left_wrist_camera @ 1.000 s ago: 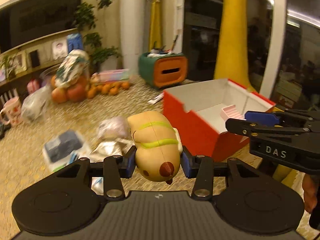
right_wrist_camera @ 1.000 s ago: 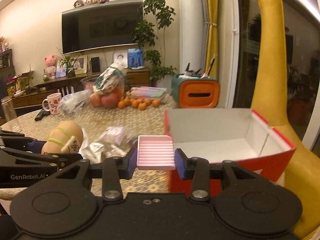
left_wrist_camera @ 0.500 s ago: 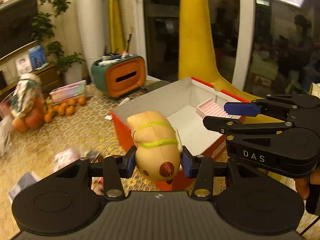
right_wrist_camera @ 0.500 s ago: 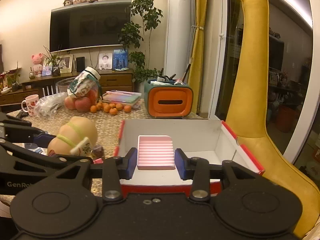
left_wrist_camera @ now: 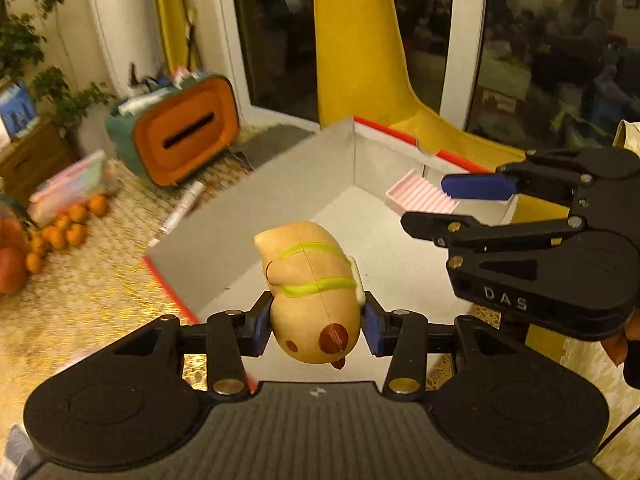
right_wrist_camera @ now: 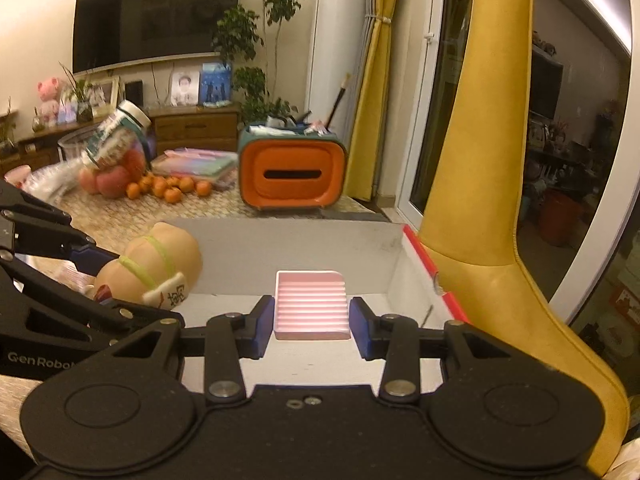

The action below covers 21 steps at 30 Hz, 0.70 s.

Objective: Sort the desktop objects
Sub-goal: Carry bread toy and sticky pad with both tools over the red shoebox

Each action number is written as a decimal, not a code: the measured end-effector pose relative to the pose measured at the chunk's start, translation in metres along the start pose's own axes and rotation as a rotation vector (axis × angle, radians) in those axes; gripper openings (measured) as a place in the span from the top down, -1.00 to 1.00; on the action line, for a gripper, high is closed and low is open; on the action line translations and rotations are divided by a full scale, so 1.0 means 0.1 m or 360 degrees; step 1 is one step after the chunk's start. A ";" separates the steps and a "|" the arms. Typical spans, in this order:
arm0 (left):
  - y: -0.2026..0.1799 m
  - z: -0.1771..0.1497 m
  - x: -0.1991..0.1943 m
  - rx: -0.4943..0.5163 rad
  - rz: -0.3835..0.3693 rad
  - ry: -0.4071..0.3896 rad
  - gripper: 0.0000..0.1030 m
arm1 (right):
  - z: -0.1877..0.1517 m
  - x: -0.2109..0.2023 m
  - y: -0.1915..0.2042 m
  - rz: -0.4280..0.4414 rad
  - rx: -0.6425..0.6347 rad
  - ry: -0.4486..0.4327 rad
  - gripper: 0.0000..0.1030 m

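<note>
The left wrist view shows the left gripper (left_wrist_camera: 316,326) clamped on a tan toy (left_wrist_camera: 314,292) above the red box (left_wrist_camera: 240,236), and "DAS" on the right gripper (left_wrist_camera: 452,208). Only the right wrist view shows "GenRobot" on the left gripper and the television (right_wrist_camera: 154,20). The right gripper grips a pink ribbed tray (right_wrist_camera: 311,304) over the box, which has nothing lying inside.
</note>
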State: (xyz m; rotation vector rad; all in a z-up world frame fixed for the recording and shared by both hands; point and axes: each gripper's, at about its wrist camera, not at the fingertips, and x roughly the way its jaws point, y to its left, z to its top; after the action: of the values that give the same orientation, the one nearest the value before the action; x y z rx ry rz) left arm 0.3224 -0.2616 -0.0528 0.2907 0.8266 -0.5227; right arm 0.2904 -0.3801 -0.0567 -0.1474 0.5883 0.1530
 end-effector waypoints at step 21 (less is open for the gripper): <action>0.00 0.23 1.12 0.0066 -0.0136 0.0554 0.15 | -0.11 0.97 -0.25 0.0145 -0.0274 0.0648 0.24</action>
State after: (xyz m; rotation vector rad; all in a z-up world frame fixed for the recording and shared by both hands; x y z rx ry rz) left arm 0.3998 -0.3086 -0.1233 0.3925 1.1706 -0.5784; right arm 0.3691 -0.3964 -0.1179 -0.3235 0.9886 0.2651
